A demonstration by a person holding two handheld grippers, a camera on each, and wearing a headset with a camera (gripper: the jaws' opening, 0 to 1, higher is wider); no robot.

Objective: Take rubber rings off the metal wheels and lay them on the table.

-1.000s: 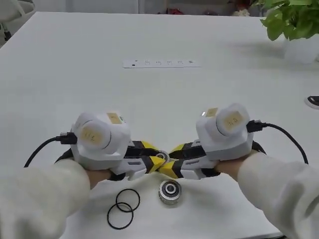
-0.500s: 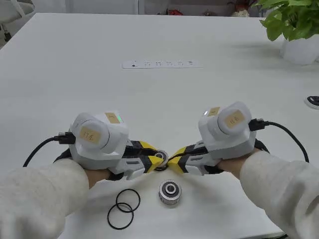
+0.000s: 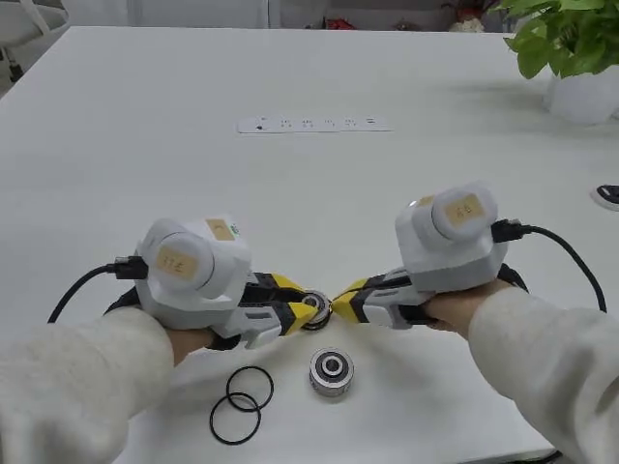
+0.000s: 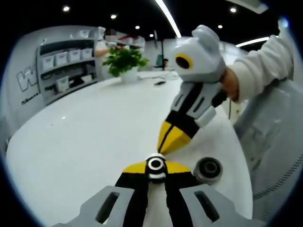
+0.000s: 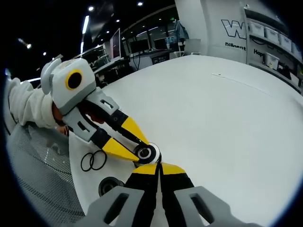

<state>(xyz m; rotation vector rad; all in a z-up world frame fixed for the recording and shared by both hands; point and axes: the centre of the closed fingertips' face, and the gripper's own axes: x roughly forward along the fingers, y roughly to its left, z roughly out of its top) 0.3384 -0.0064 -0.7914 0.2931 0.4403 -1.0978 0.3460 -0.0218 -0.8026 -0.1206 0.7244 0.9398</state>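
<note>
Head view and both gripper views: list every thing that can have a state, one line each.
left gripper: shut on small wheel.
small wheel: held in left jaws.
right gripper: shut, tips at small wheel.
second wheel: lying flat on table, free.
rubber rings: two, off wheels, flat, overlapping.

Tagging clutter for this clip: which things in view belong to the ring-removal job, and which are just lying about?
Job: small metal wheel clamped in the left gripper; right gripper, shut, tips at it; second metal wheel on the white table; two black rubber rings beside it.
Lying about: white power strip; green potted plant; small black object at the table's right edge.
</note>
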